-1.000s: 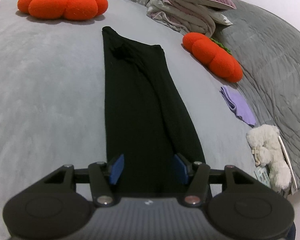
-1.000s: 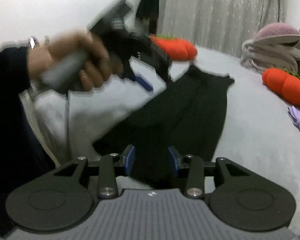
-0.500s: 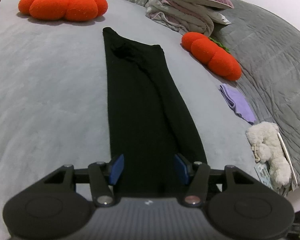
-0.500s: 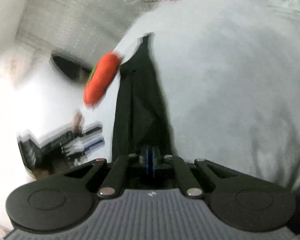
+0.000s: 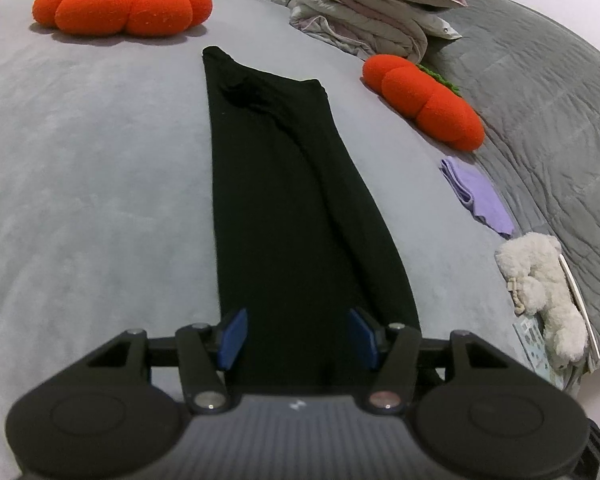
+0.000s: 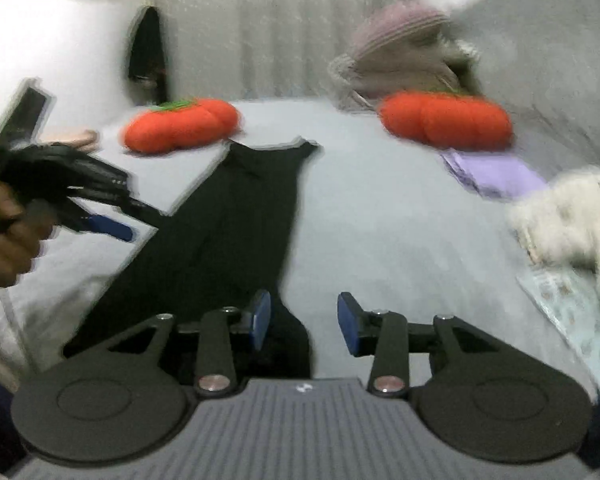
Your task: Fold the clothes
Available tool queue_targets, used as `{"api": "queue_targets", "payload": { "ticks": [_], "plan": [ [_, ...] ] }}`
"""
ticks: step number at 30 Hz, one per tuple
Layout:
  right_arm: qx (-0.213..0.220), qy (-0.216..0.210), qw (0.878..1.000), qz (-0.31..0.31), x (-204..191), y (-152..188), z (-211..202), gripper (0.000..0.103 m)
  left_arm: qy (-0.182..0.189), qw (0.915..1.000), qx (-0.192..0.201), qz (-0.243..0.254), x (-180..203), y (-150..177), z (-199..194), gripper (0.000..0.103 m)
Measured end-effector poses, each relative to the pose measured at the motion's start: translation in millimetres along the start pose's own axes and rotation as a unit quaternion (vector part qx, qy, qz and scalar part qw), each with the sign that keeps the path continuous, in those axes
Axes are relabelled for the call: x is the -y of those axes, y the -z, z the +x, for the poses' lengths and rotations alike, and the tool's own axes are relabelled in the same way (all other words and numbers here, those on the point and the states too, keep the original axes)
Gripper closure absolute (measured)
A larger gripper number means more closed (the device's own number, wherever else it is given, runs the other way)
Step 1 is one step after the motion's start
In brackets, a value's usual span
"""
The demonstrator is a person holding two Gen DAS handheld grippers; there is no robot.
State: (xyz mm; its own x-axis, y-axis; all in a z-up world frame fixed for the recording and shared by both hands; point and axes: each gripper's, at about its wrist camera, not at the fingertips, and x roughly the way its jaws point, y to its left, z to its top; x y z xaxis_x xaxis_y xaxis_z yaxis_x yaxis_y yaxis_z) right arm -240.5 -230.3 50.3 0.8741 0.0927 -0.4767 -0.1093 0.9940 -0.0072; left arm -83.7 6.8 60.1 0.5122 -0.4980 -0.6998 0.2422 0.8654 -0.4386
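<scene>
Black trousers (image 5: 292, 208) lie flat on the bed (image 5: 80, 200). Left tongs (image 5: 298, 338) gape, empty; right tongs (image 6: 304, 322), at 3 o'clock, are opening, empty.

The left gripper (image 5: 298, 332) is being held angled downward, its blue pads (image 5: 233, 336) standing apart with nothing pressed between them. In the right wrist view it is being gripped by a hand (image 6: 4, 236) at the left edge. The right gripper (image 6: 304, 320) is being opened, its jaws parting with nothing clamped between them.
</scene>
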Motion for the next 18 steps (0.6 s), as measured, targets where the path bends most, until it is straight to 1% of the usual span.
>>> {"api": "queue_targets", "payload": {
  "ticks": [1,2,3,5,6,7,8,10,11,14,18],
  "plan": [
    [-0.004,-0.005,1.000,-0.025,-5,1,1,0.061,0.000,1.0000,0.000,0.001,1,0,0,0.045],
    [-0.015,0.000,0.998,-0.055,-8,6,-4,0.062,-0.001,1.0000,-0.001,0.001,1,1,0,0.045],
    [-0.028,0.014,0.996,-0.079,-12,12,1,0.069,-0.001,1.0000,-0.001,0.001,1,1,0,0.045],
    [-0.054,0.030,0.994,-0.089,-13,23,12,0.074,-0.001,1.0000,-0.001,0.002,1,1,-1,0.045],
    [-0.063,0.036,0.994,-0.082,-10,26,16,0.081,-0.001,1.0000,0.000,0.002,0,1,-2,0.045],
    [-0.069,0.038,0.994,-0.073,-7,28,19,0.084,-0.001,1.0000,0.001,0.002,0,1,-3,0.045],
    [-0.068,0.039,0.995,-0.066,-3,27,19,0.085,-0.001,1.0000,0.001,0.000,-1,1,-3,0.045],
    [-0.063,0.040,0.996,-0.051,3,24,19,0.093,0.000,1.0000,0.001,-0.002,-2,1,-4,0.045],
    [-0.059,0.037,0.997,-0.045,5,22,18,0.095,0.000,1.0000,0.001,-0.002,-2,1,-4,0.045],
    [-0.043,0.026,0.998,-0.044,2,16,8,0.096,0.001,1.0000,-0.001,-0.001,-1,2,-3,0.045],
    [-0.026,-0.006,0.998,-0.055,-4,9,-4,0.096,0.000,1.0000,-0.003,0.000,-2,1,-2,0.045]
  ]
}}
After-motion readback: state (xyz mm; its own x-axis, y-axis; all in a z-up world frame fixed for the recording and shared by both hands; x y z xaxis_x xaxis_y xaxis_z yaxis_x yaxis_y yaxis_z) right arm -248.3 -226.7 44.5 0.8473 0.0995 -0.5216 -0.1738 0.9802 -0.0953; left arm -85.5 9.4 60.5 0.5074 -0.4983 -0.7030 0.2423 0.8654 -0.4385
